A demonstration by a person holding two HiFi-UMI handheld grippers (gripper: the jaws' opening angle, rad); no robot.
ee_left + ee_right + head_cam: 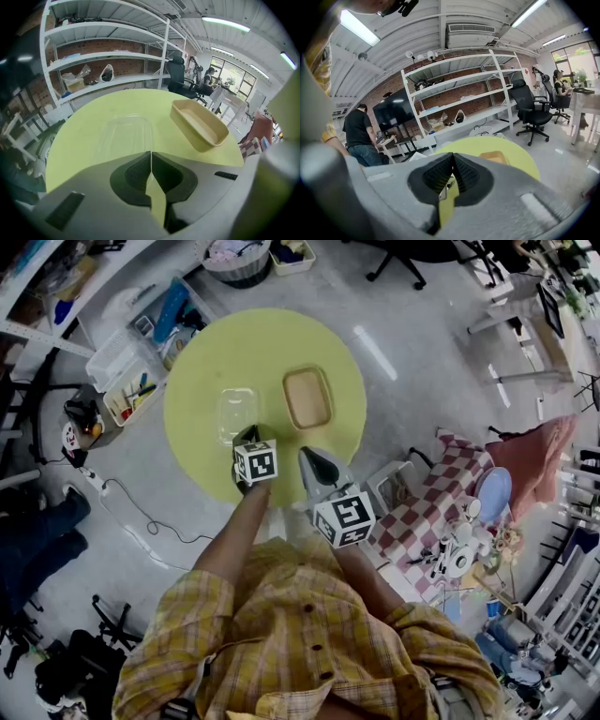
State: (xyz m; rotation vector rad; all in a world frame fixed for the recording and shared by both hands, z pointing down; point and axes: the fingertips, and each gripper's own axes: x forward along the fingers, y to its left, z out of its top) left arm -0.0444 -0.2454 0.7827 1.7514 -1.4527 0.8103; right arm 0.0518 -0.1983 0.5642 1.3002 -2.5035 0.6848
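While both grippers hang over the near rim of the round yellow-green desk (197, 371), neither holds anything.

Left gripper (246, 434): fingers fully together, pads meeting in one thin seam with nothing between them, as its own view shows (151, 157). A clear plastic container (236, 413) lies flat on the desk straight ahead of these fingers, just past the tips. Its near edge is hidden behind the gripper body in the left gripper view (123, 136), so I can't tell if there's contact.

Right gripper (307, 455): fingers also pressed together and empty, seam visible in the right gripper view (452, 158). It sits just to the right of the left gripper and slightly nearer the person. It's pitched up, so its camera sees mostly shelving and ceiling.

A tan tray (307, 397) is open side up, empty, ahead of the right fingers and slightly left of them. From the left fingers it's ahead and to the right (199, 124). It stands just beside the clear container, with a narrow strip of desk between them.

Beyond the desk from the fingers:
- white metal shelving (454, 93) against a brick wall
- black office chair (529, 112)
- person in a dark shirt (358, 133), far left of the right fingers

A red-checked cloth (441, 493) lies on the floor, right of the right gripper.
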